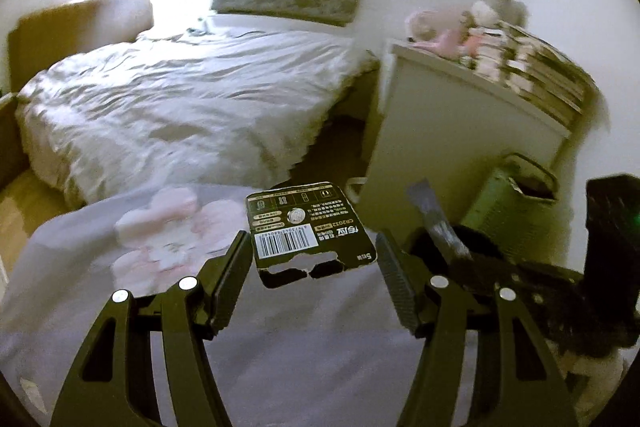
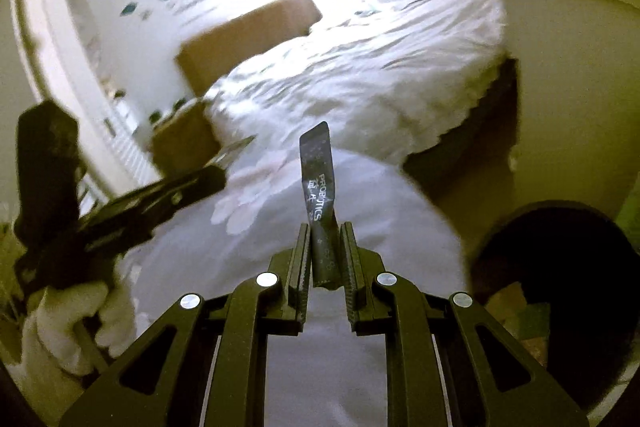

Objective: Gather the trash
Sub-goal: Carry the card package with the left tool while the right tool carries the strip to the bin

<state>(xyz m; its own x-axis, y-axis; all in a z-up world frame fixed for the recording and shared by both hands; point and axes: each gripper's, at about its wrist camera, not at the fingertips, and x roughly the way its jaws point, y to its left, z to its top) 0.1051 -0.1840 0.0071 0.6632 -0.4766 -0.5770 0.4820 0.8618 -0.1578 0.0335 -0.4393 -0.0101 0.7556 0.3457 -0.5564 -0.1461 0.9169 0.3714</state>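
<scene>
Only R view shows probiotics sachet (image 2: 318, 203) clamped in jaws; L jaws pinch battery card (image 1: 306, 231).

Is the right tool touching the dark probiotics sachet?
Touching. The right wrist view shows the right tool shut on the sachet, both pads pressed against its lower end, the rest sticking up.

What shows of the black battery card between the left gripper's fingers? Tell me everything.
The battery card is a flat piece of black printed cardboard with a white barcode, the marking CR2032 and a small round silver spot at its middle. Its print reads upside down in the left wrist view. The near edge is torn, with ragged holes. It hangs tilted above the pale flowered cover, held across its width in the left gripper, whose pads meet its side edges.
</scene>
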